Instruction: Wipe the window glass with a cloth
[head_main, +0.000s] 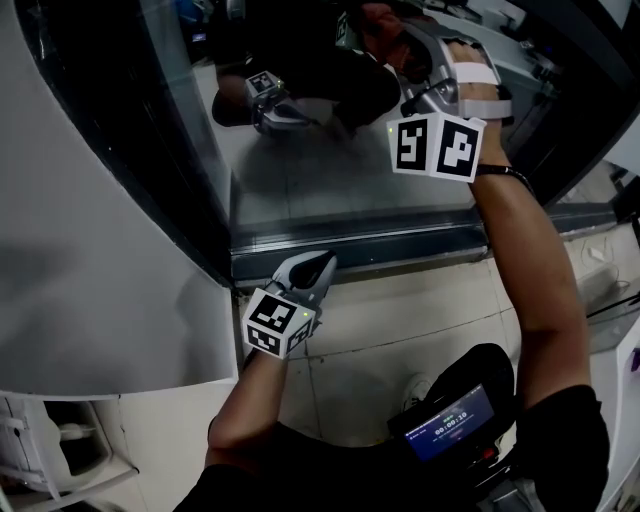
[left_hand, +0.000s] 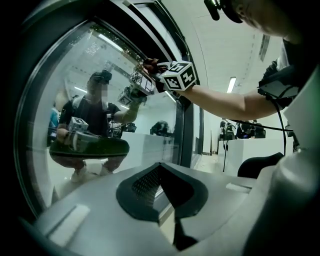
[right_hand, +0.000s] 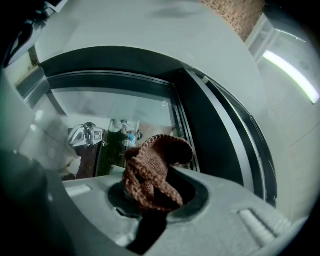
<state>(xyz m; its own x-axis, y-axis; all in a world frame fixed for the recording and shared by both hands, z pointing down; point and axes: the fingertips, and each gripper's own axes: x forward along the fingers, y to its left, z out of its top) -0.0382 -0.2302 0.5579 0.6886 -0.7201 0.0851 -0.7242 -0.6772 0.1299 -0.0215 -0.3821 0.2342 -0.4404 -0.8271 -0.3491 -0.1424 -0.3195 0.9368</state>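
Brown knit cloth was bunched and clamped in the right gripper, held up at the window glass near its dark side frame; contact unclear. Left gripper had its jaws pressed together with nothing between, low by the bottom sill.

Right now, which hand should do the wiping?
The right. The right tongs grip the brown cloth up by the window glass. The left tongs are shut on nothing, down low by the bottom frame.
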